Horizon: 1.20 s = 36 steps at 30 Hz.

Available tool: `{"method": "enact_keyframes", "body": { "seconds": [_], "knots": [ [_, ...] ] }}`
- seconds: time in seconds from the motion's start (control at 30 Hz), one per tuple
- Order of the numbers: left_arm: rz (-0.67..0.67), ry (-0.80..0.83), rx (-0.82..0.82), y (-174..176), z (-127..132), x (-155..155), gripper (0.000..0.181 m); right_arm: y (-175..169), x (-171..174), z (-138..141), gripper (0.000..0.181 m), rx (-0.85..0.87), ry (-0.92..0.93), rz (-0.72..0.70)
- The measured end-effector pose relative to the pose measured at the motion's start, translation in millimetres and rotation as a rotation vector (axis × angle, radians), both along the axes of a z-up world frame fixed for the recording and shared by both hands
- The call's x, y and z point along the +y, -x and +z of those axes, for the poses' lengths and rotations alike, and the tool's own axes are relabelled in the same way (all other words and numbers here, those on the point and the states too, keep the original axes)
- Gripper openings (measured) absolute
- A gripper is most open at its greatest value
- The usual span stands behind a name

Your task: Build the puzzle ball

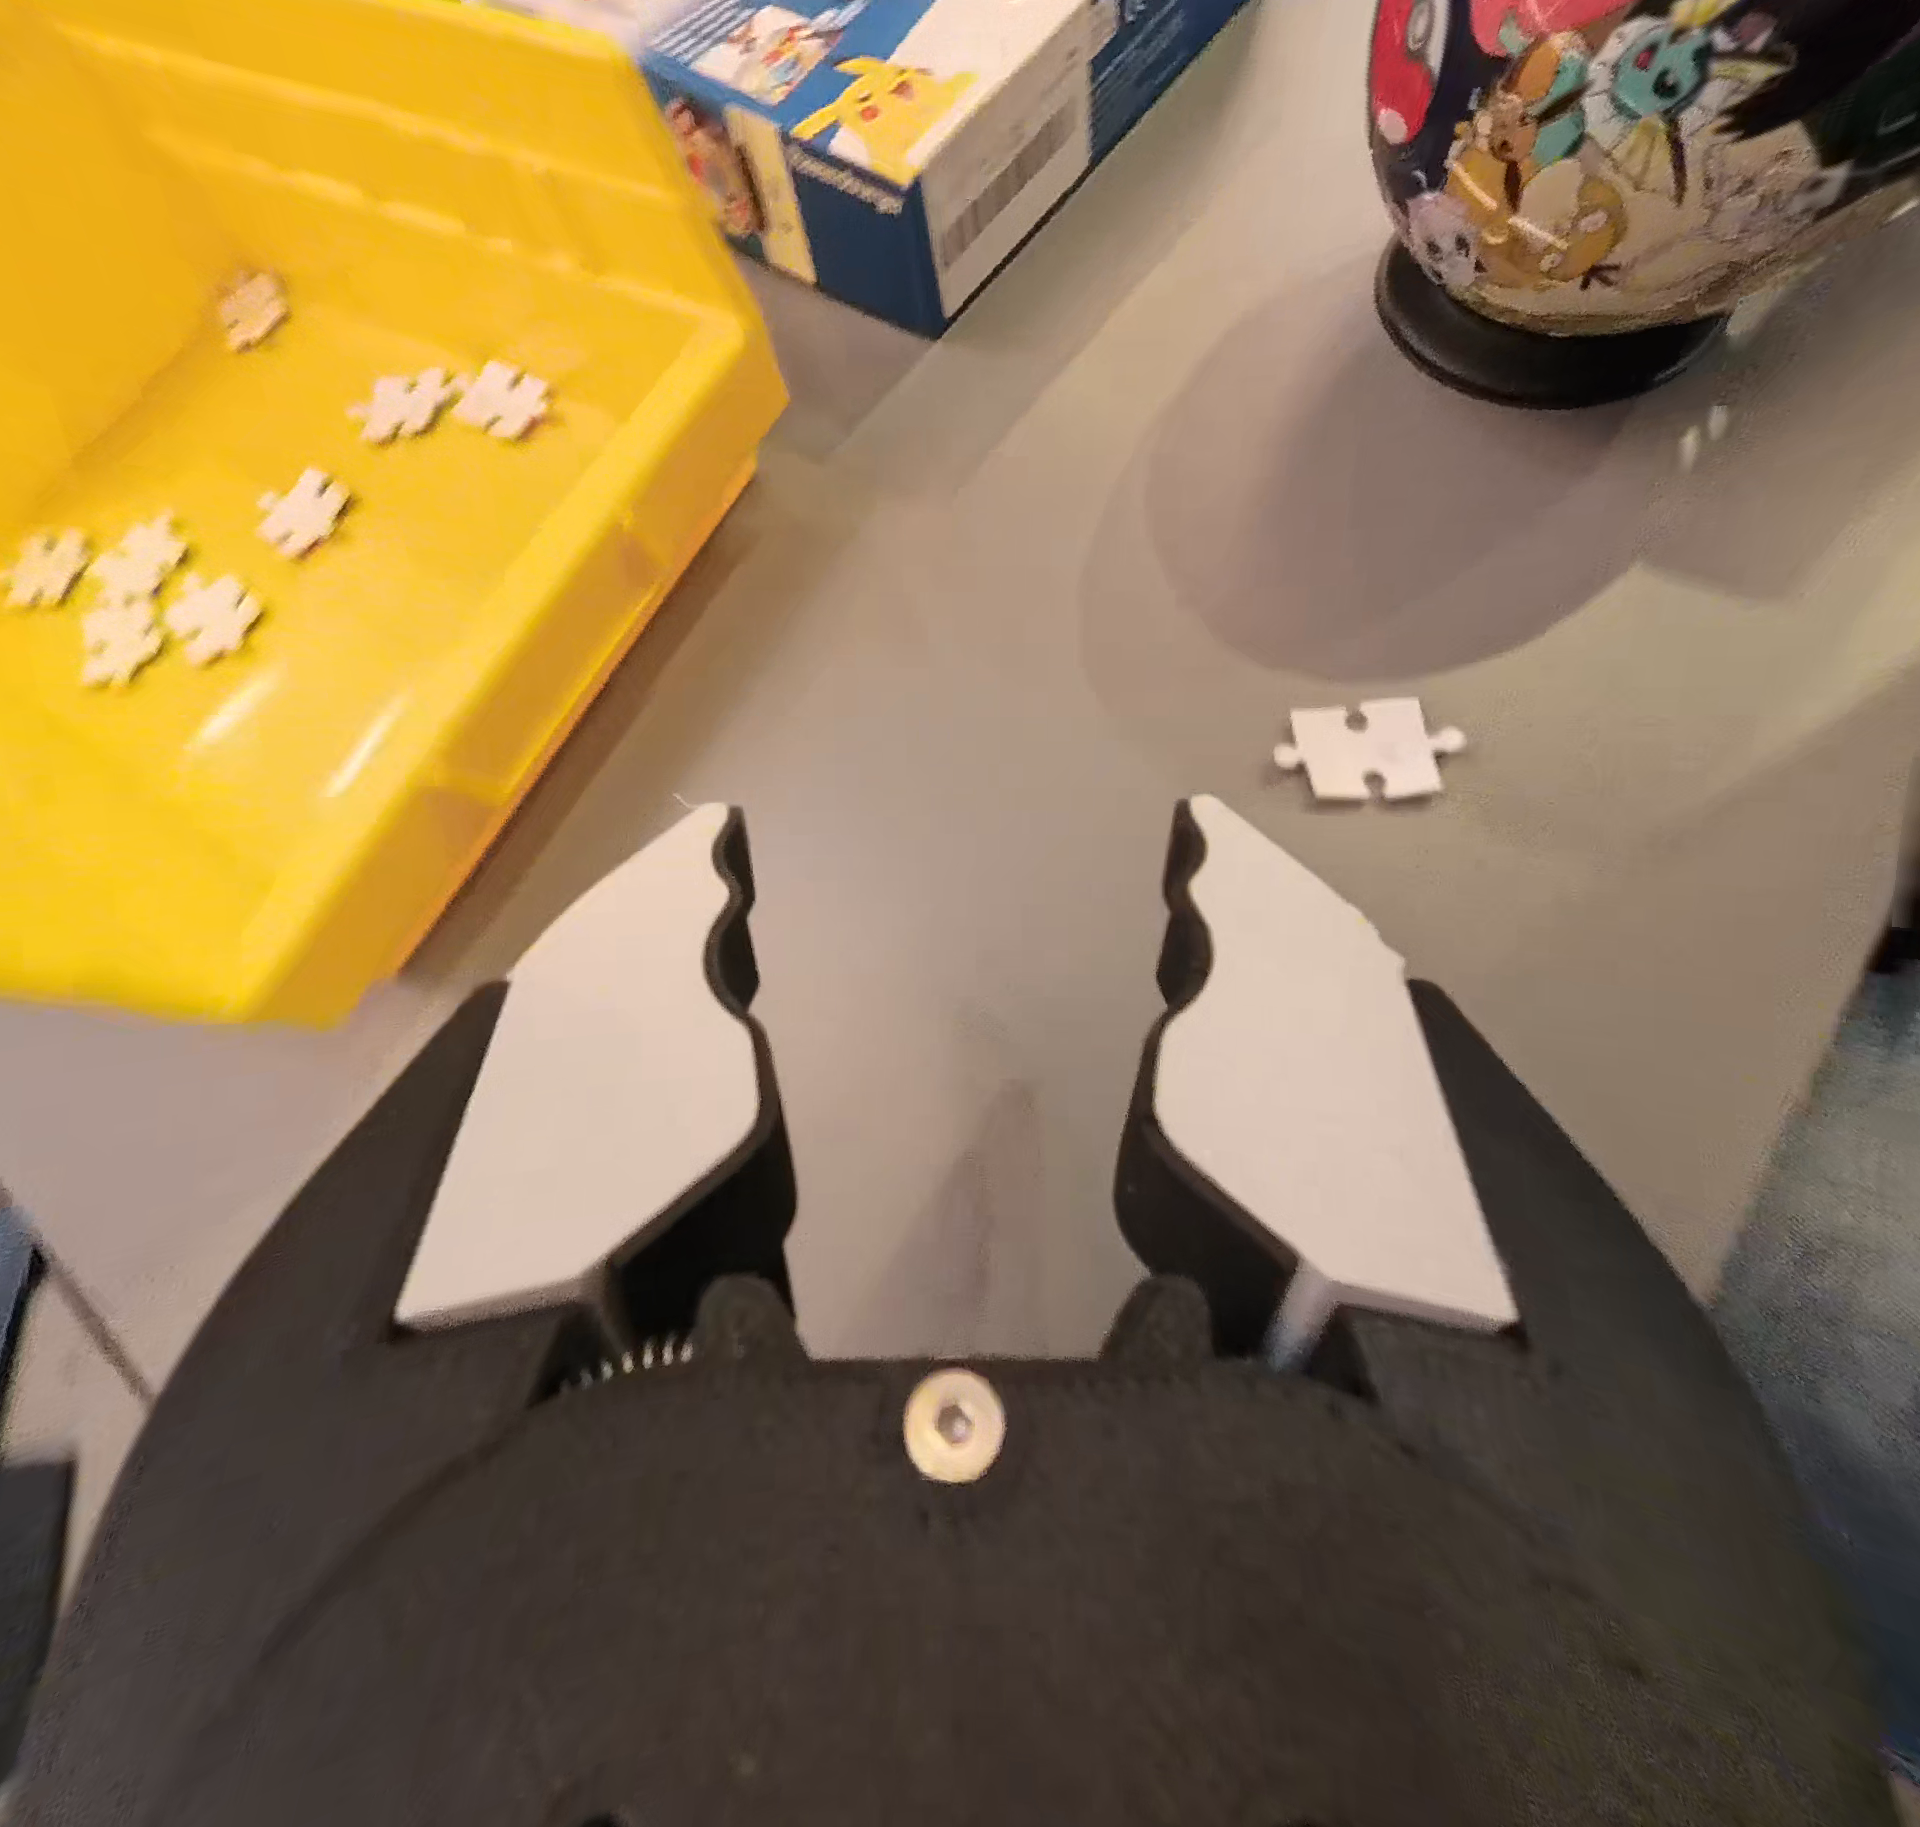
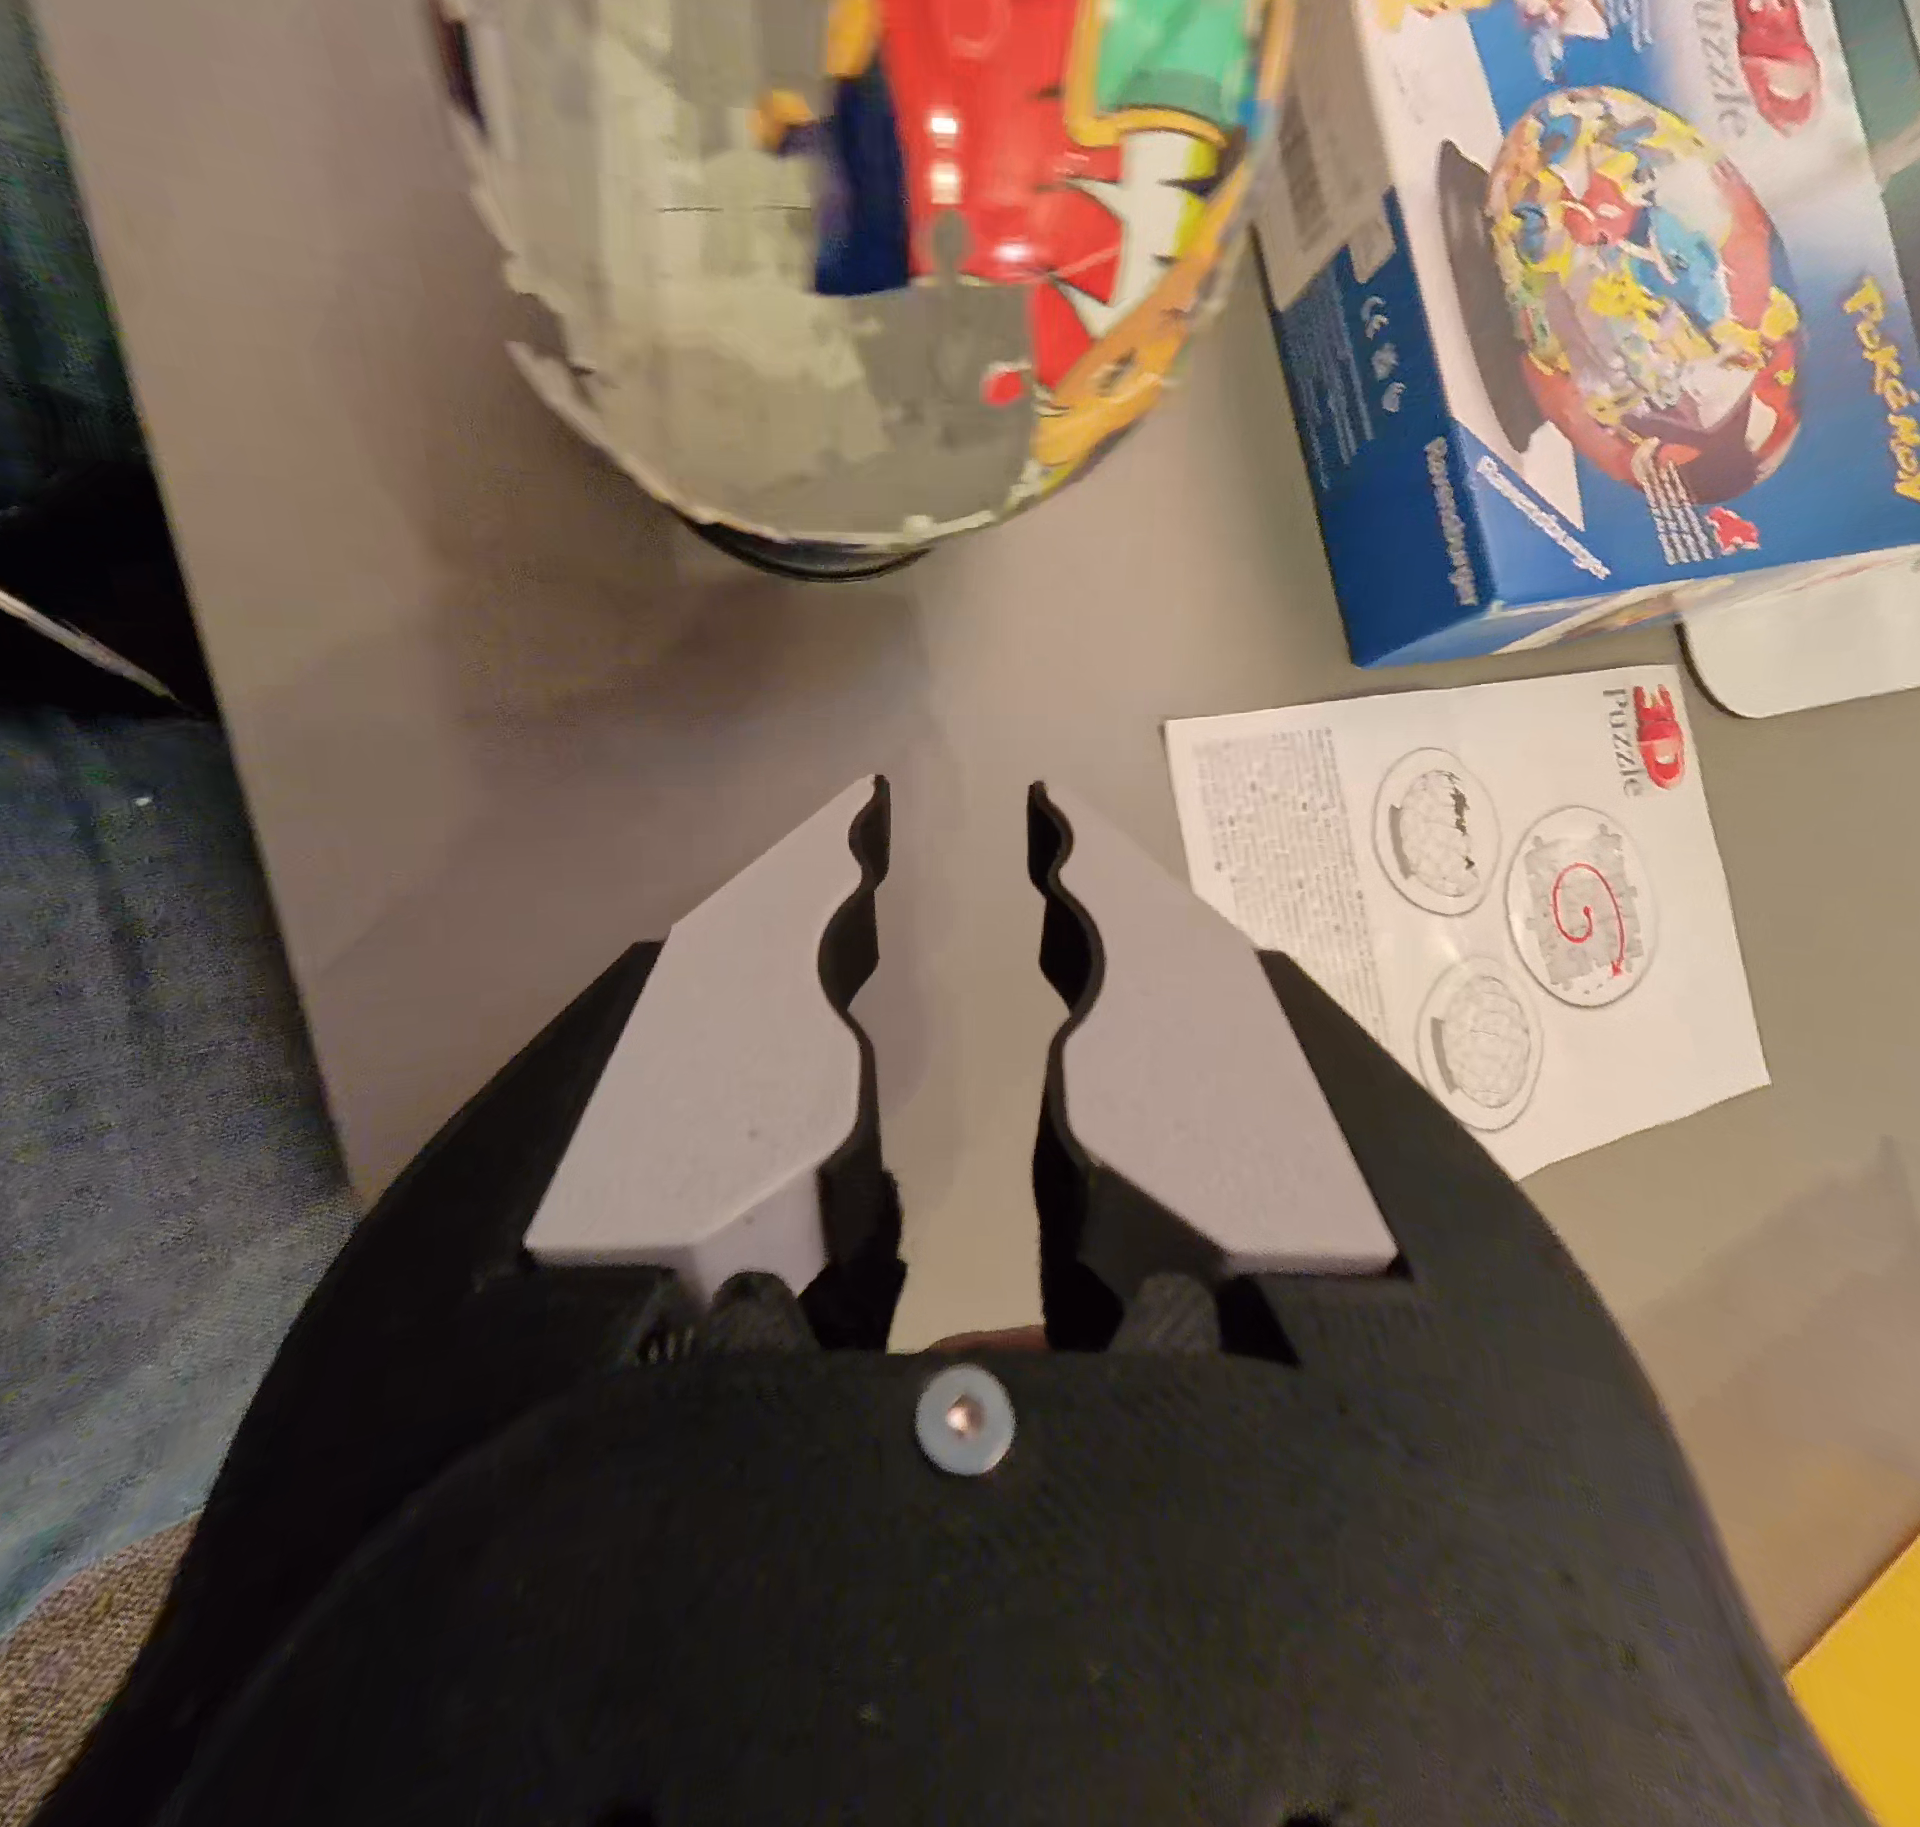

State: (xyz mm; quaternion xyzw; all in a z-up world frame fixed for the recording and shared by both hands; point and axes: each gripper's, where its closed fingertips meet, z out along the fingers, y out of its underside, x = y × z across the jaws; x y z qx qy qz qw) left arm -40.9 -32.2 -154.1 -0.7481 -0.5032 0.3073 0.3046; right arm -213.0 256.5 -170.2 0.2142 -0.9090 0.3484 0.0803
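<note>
The colourful puzzle ball [image 1: 1642,115] stands on a black ring stand [image 1: 1527,354] at the far right of the grey table in the left wrist view. In the right wrist view the ball [image 2: 852,219] is close ahead, and a grey inner surface shows through a gap on its left side. A white puzzle piece [image 1: 1369,749] lies face down on the table, ahead and right of my left gripper [image 1: 956,821], which is open and empty. Several white pieces [image 1: 301,510] lie in a yellow bin [image 1: 582,551] at the left. My right gripper [image 2: 956,790] is open and empty, short of the ball.
The blue and white puzzle box [image 1: 935,84] lies beyond the bin; it also shows in the right wrist view [image 2: 1579,302] at the right. A white instruction sheet [image 2: 1455,925] lies to the right of my right gripper. The table's left edge [image 2: 208,634] drops to carpet. The gap from one gripper's tips to the other's is roughly 35 cm. The white puzzle piece [image 1: 1369,749] is about 8 cm from my left fingertips and 25 cm from my right.
</note>
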Motion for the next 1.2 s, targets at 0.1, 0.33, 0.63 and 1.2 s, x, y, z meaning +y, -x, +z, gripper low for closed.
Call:
{"method": "enact_keyframes", "body": {
  "seconds": [0.1,0.33,0.63,1.2],
  "knots": [
    [-0.089,0.055,-0.019,37,-5,5,0.079,14,-11,3,0.026,-0.023,0.014,-0.028],
    [-0.042,0.139,0.021,66,12,-14,0.085,20,-14,5,0.03,-0.04,0.032,-0.068],
    [-0.092,0.099,0.037,76,16,14,0.092,41,-28,21,0.044,0.023,0.103,-0.193],
    [0.063,-0.068,-0.039,185,-22,68,0.092,115,-113,-17,0.056,-0.145,0.097,-0.366]
  ]
}}
